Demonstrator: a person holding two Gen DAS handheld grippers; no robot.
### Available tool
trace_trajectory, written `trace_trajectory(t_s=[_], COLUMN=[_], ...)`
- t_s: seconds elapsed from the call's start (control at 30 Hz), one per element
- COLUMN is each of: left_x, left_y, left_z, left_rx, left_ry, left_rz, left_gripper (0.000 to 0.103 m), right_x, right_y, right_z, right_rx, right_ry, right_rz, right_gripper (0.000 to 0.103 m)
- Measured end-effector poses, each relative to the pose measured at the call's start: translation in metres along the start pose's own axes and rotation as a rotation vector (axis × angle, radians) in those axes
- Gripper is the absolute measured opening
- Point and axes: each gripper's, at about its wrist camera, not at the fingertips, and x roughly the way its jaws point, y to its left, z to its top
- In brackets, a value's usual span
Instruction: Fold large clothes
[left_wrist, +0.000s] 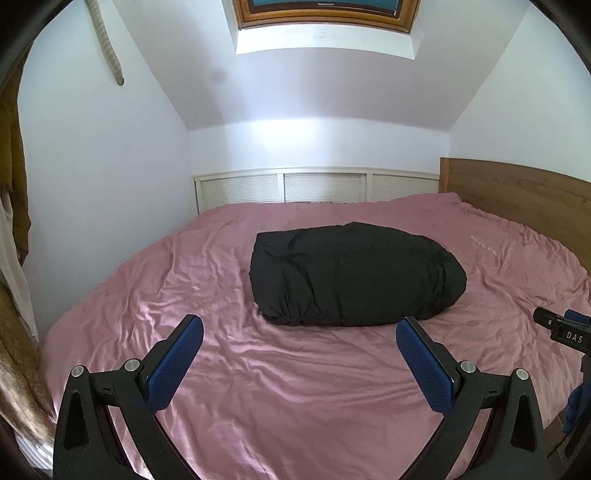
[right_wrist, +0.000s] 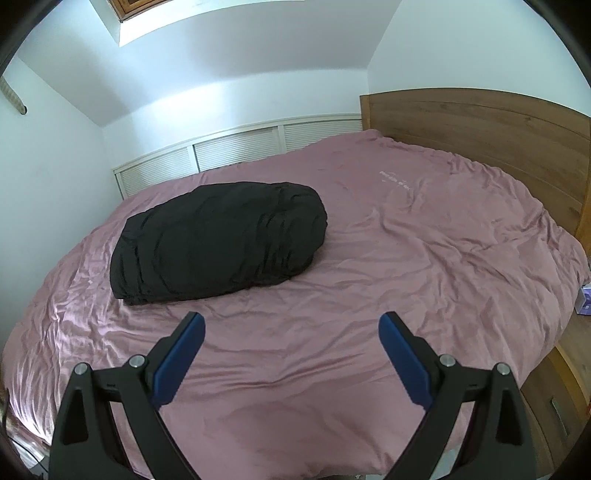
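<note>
Both tools are hanging released over the near part of the bed (left_wrist: 258, 387), the left tool (left_wrist: 299, 332) and the right tool (right_wrist: 291, 328) each with its blue pads spread wide, gripping nothing. A black garment (left_wrist: 351, 273) is lying bundled on the pink sheet, ahead of both tools, apart from them. Its long axis is running crosswise to their reach. From the bundle, the left tool is sitting almost straight in front, so it looks nearer.
</note>
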Motion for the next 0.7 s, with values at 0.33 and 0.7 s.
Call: trace_trajectory(t_s=[0.33, 0.7], left_x=[0.016, 0.031], left_y=[0.007, 0.015], left_z=[-0.01, -0.015], left_rx=[-0.018, -0.015], left_ry=[0.048, 0.098], left_rz=[-0.003, 0.04], left_gripper=[0.102, 0.102], right_x=[-0.006, -0.009], right_y=[-0.008, -0.007], right_z=[0.002, 0.002], right_rx=[-0.018, -0.036], right_ry=[-0.034, -0.051], right_rz=[-0.022, -0.035], right_gripper=[0.096, 0.096])
